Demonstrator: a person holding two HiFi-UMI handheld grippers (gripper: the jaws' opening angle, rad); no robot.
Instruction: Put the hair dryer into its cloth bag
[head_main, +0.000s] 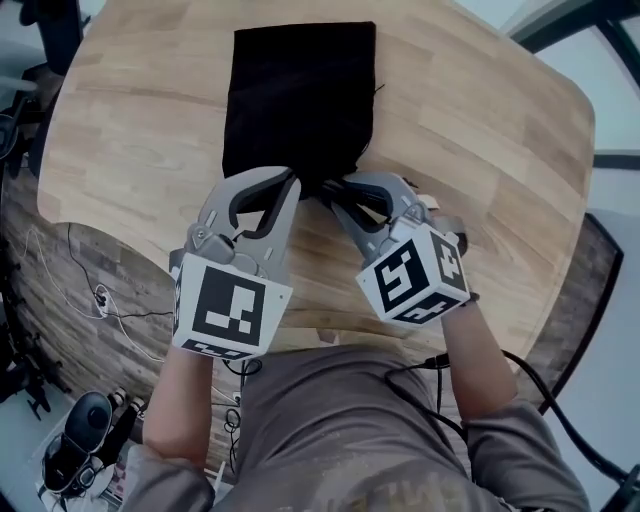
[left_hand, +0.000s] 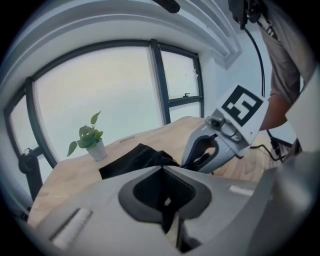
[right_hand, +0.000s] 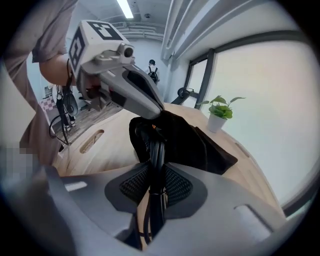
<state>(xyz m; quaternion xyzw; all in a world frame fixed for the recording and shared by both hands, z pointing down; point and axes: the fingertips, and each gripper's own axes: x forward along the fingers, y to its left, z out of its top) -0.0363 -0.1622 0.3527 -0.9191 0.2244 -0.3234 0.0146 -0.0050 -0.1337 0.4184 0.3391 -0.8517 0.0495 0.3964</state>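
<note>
We cannot see the body of the hair dryer; only its black cord shows, a folded bundle that runs out of the mouth of the black cloth bag. The bag lies flat on a pale wooden table, its mouth on the side nearest the person.

The right gripper is at that mouth. Its jaws are closed on the cord bundle, which passes straight between the ribbed pads and on into the bag. The left gripper is at the same edge of the bag, just beside the right one. Its jaws are pressed together, and in the right gripper view their tips pinch the fabric at the bag's mouth and hold it raised off the table.

Past the closed end of the bag, near the table's edge, a small potted plant stands in a white pot, well apart from the bag. Behind it is a large dark-framed window.
</note>
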